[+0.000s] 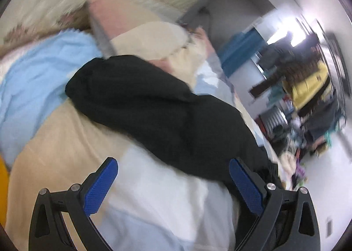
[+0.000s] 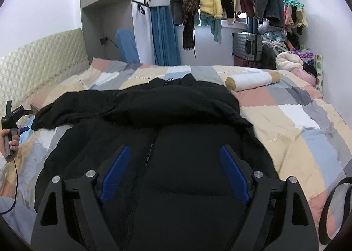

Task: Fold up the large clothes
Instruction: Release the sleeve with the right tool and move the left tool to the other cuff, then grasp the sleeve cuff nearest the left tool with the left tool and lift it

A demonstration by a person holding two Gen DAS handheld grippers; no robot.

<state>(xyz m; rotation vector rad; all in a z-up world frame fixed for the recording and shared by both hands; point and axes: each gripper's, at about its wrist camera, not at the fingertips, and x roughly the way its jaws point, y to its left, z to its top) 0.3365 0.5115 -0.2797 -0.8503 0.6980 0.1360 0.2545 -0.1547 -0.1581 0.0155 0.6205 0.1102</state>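
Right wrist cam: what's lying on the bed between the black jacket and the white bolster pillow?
Nothing. In the right wrist view the black jacket and the white bolster pillow are separated only by bare patchwork quilt; no other item lies in that stretch.

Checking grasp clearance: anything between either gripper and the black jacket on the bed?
Nothing visible. The right gripper hangs open directly over the black jacket; the left gripper is open beside its sleeve. The bolster pillow lies apart, to the side.

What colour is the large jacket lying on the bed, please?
Black all over, zip included. The jacket shows best in the right wrist view, spread on the patchwork quilt.
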